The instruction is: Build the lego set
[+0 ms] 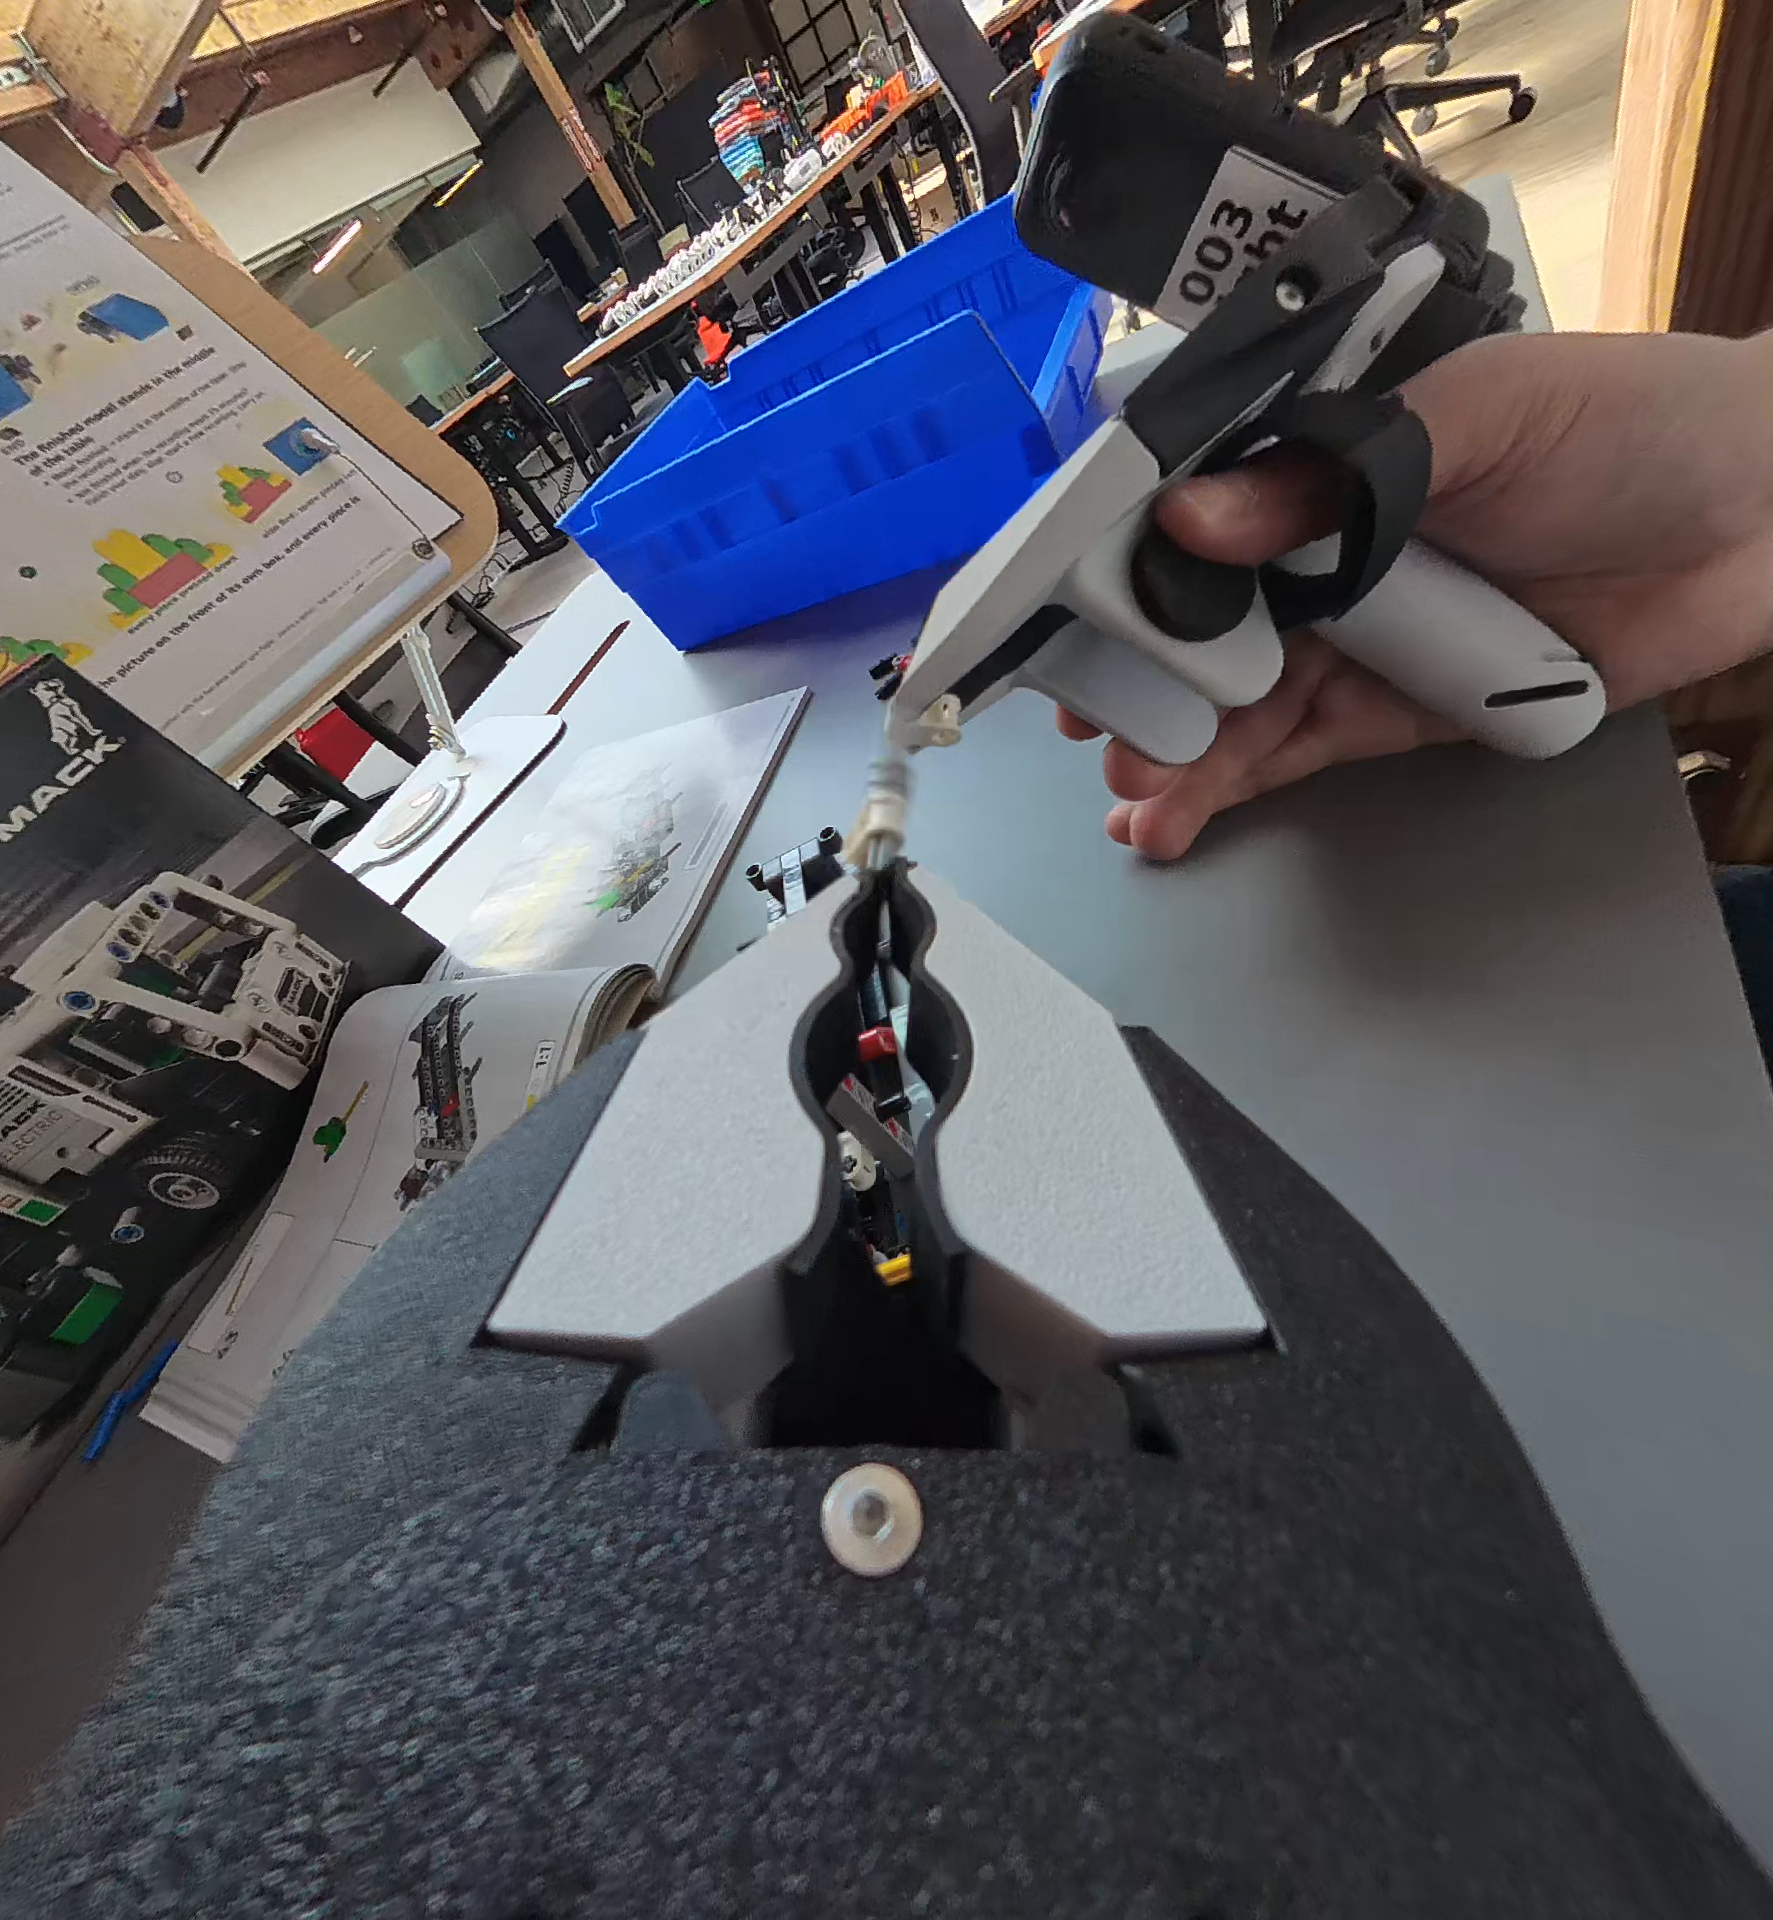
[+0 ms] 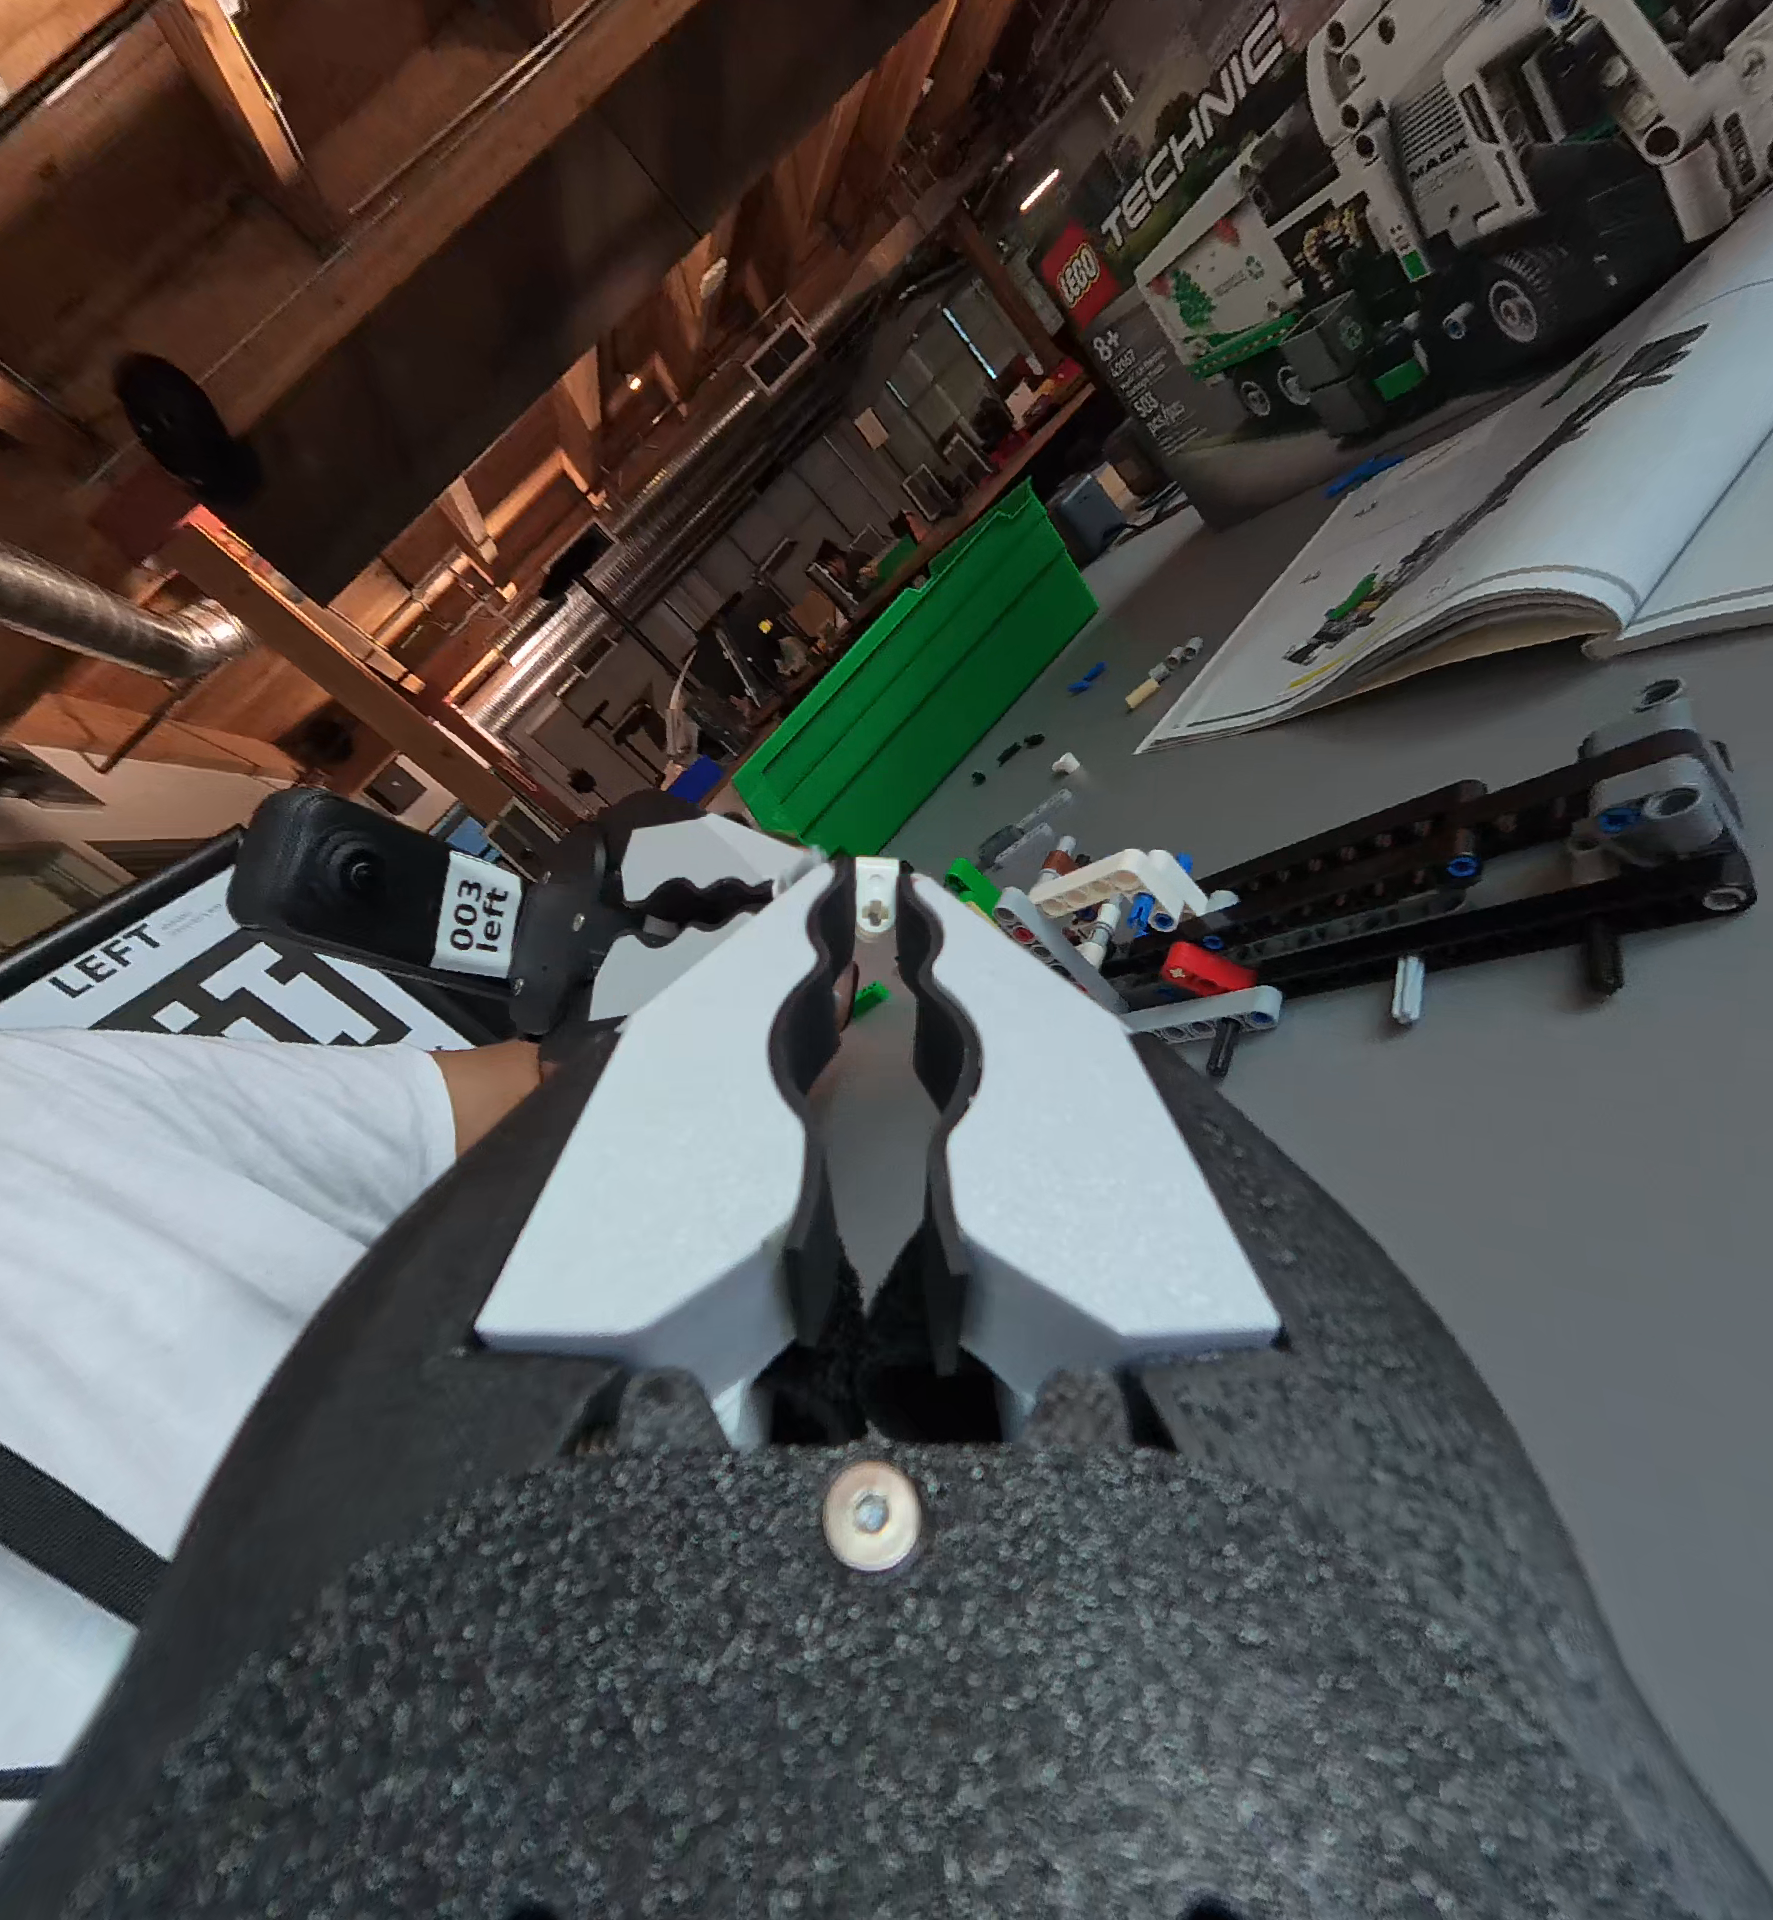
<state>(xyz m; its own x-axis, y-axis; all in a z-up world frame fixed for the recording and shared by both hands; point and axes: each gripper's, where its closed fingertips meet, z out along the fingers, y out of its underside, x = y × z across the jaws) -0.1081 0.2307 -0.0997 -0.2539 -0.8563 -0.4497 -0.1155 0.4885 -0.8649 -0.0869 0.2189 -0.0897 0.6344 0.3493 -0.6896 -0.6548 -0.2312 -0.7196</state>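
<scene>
Nearest in the left wrist view, the left gripper [image 1: 887, 883] has its jaws closed on a small lego sub-assembly [image 1: 887, 1101] of black, grey and red pieces, most of it hidden in the slot between the jaws. Just beyond the tips, a thin grey axle with tan connectors [image 1: 887, 800] runs from that piece up to the right gripper [image 1: 923, 717], whose jaws are closed on a small white connector [image 2: 877, 899] at the axle's top end (the right wrist view shows its cross-shaped hole facing the camera).

These parts should be light, rigid and rather slick. The thin axle would likely tilt or pop out under a sideways push, so I judge the sound hold is on the flat sides of the connector, pressing straight along the axle.

Farther off in the right wrist view, the long black frame [image 2: 1433, 883] lies on the grey table [image 2: 1484, 1351] among loose pieces, well apart from both grippers. Beyond it sit the open instruction booklet [image 2: 1484, 540], a green bin [image 2: 913, 686] and the set's box [image 2: 1433, 208]. A blue bin [image 1: 840, 488] stands at the far side in the left wrist view.
</scene>
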